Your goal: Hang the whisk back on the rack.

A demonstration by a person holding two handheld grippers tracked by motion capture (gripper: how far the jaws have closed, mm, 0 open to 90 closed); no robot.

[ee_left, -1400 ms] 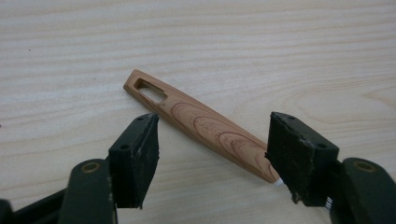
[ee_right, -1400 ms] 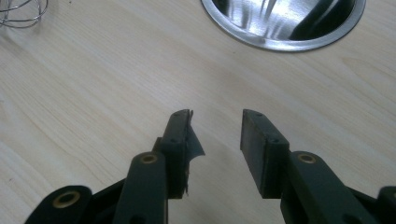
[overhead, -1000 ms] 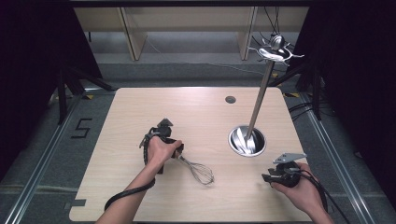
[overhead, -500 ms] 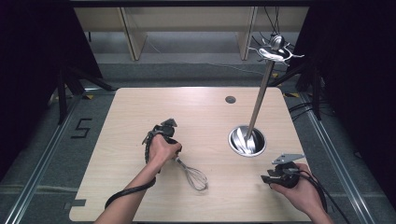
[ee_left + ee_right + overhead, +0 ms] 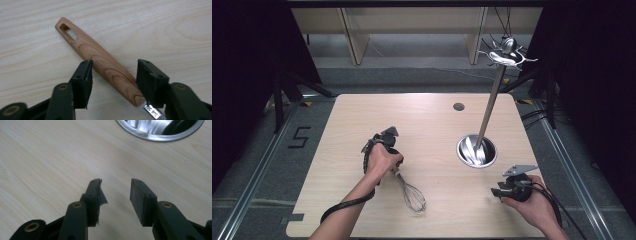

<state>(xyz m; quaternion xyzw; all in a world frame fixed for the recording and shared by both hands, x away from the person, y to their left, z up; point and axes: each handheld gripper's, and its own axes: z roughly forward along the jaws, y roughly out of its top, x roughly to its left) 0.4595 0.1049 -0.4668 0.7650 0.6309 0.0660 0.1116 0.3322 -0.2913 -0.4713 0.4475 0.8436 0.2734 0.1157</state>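
Note:
A whisk (image 5: 411, 192) with a wooden handle (image 5: 100, 61) lies on the table, its wire head toward the near edge. My left gripper (image 5: 391, 157) points down over the handle. In the left gripper view, my left gripper (image 5: 115, 61) straddles the handle and its pads stand off the wood. Its jaws have just been opening. My right gripper (image 5: 496, 191) rests low at the near right, aimed left. Its jaws (image 5: 116, 181) have also been opening, with bare table between them.
A steel stand with a round base (image 5: 476, 150) and a tall pole (image 5: 489, 105) topped by hooks stands at the right, just beyond the right gripper. The base's rim (image 5: 160, 135) shows in the right gripper view. A small dark grommet (image 5: 458, 106) sits farther back.
The whisk's wire head has swung a little left and toward the near edge. The left hand has tipped slightly over the handle. The right hand has stayed put.

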